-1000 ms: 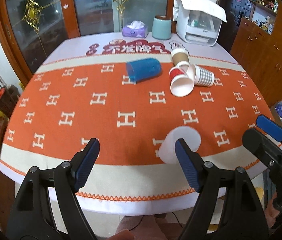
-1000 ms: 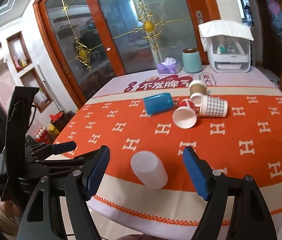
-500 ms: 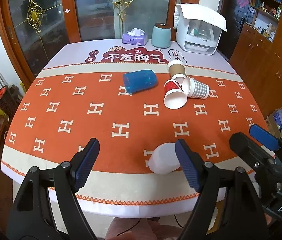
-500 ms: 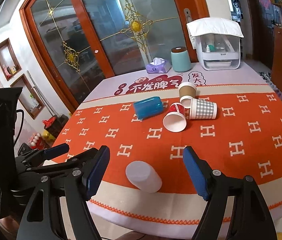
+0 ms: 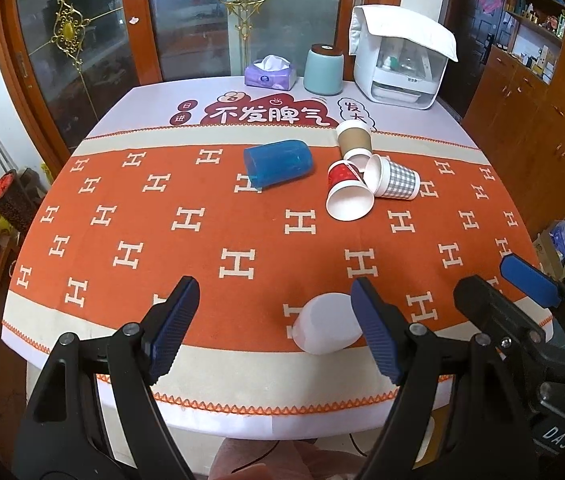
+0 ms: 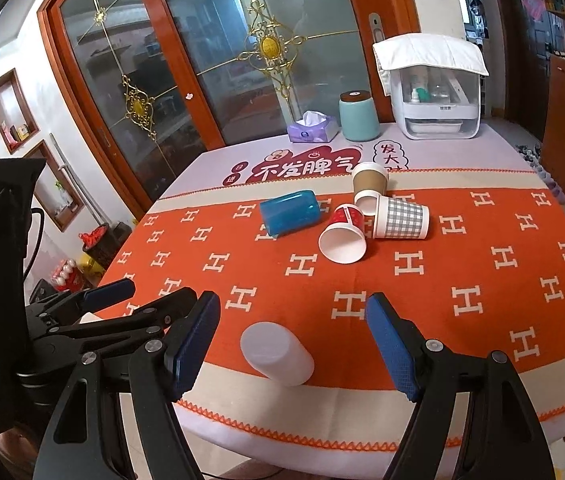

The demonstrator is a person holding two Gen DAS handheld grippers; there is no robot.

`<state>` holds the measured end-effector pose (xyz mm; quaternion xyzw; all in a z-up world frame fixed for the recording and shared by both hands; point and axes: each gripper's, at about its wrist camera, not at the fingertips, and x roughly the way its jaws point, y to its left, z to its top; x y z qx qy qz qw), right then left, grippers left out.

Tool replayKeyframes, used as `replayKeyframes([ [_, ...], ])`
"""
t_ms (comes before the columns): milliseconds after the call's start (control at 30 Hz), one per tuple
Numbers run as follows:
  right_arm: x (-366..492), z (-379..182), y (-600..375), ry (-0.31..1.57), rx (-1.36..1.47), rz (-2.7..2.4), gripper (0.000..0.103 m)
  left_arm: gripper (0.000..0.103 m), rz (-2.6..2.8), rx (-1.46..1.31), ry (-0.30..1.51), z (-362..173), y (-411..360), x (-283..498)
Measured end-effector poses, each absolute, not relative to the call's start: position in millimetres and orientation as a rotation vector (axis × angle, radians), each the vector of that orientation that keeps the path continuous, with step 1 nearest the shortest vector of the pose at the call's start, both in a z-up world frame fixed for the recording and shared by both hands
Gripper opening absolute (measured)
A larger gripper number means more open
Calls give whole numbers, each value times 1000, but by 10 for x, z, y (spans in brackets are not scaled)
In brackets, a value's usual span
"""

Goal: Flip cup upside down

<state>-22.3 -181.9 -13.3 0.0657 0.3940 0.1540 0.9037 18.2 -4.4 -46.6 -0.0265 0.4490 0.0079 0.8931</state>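
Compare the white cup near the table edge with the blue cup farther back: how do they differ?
The white cup is milky and pale; the blue cup is see-through blue. The white cup lies near the front edge, between the right gripper jaws' line of sight; the blue cup lies mid-table beside the paper cups. Both lie on their sides, ungrasped.

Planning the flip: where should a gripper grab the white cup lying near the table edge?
Grip the white cup across its round side wall, mid-body, coming from above with the right gripper. It lies on its side between those open fingers, closed base facing the camera.
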Motion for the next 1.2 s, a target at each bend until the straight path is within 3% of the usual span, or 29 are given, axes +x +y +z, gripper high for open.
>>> replayKeyframes([
  [1200,-234,-257,-1751,844,146,314,77,76,34,-60,944,-531,61,89],
])
